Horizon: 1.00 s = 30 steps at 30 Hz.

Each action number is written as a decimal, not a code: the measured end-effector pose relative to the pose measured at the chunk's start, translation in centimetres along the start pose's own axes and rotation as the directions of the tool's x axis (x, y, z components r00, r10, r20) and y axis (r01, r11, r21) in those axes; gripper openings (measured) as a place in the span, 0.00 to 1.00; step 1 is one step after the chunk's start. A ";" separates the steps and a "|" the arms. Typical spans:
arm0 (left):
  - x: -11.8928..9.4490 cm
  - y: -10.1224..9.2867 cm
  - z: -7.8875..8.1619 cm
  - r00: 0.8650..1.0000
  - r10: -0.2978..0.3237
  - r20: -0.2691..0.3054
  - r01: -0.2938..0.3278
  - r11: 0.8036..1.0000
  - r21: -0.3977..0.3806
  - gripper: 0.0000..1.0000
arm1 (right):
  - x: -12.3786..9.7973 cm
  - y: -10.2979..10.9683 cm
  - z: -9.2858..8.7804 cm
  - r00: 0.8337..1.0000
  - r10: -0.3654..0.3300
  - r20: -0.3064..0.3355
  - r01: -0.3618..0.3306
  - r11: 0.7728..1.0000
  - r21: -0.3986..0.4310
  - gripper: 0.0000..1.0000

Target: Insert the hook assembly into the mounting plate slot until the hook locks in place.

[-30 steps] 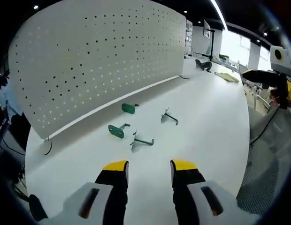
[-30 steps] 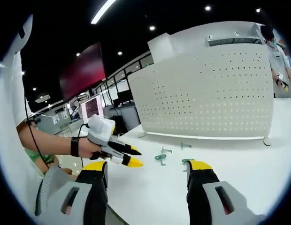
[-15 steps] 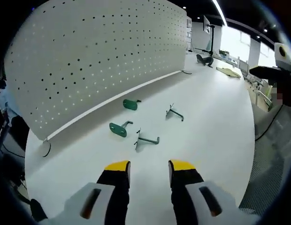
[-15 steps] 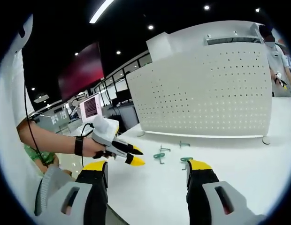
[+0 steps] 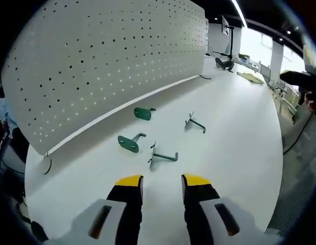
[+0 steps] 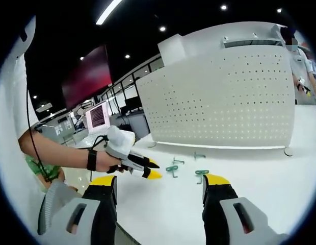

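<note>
Surface: white tabletop (image 5: 234, 132), pegboard panel (image 5: 97, 61) standing upright along the far edge, dark office room behind.
Hooks: four small green ones loose on the table in front of the panel, none mounted yet.
Closest hook: L-shaped wire hook (image 5: 163, 156), lying flat just ahead of the left gripper (image 5: 161, 181), pretty much dead centre between its jaws.
Long axis: shank lies crosswise to the jaws, bent end toward the right of the left gripper view, forked end toward the left.
Other hooks: round-plate hook (image 5: 129, 142) just left of it, another plate hook (image 5: 142, 113) nearer the panel, second wire hook (image 5: 195, 123) off to the right.
Left gripper state: jaws apart, holding nothing, low over the table.
Right gripper (image 6: 160, 184): jaws spread wide, empty, well back from the hooks.
Nearer hand: left, easily; seen from the right gripper view, yellow tips almost at the green cluster (image 6: 187, 169).
Likely next: short push forward, close across the shank.
Watch out: thin wire flat on the table, easy to skid instead of pinching.
</note>
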<state>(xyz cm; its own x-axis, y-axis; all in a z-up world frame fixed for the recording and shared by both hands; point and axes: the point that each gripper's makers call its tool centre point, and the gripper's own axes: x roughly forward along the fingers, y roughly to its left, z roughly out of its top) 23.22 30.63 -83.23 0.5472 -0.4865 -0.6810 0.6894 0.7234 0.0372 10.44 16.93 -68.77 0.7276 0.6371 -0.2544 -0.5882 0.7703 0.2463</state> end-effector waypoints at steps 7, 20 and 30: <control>0.9 0.3 0.1 1.000 0.011 -0.015 -0.011 1.000 0.024 0.28 | 0.0 -0.1 0.0 1.000 -0.004 -0.002 0.004 1.000 0.000 0.69; 1.9 1.0 0.9 1.000 0.015 -0.017 -0.013 0.997 0.080 0.22 | 0.0 -0.7 -0.1 1.000 -0.020 -0.004 0.020 1.000 0.010 0.69; 2.9 0.8 1.1 0.999 -0.003 -0.035 0.007 0.995 0.099 0.17 | -0.1 -1.0 -0.3 0.999 -0.032 -0.009 0.032 0.999 0.013 0.70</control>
<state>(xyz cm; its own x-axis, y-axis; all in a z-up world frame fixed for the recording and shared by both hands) 25.83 29.25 -84.34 0.5279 -0.4715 -0.7064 0.7369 0.6678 0.1049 10.81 16.13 -69.27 0.7427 0.6123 -0.2710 -0.5598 0.7899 0.2504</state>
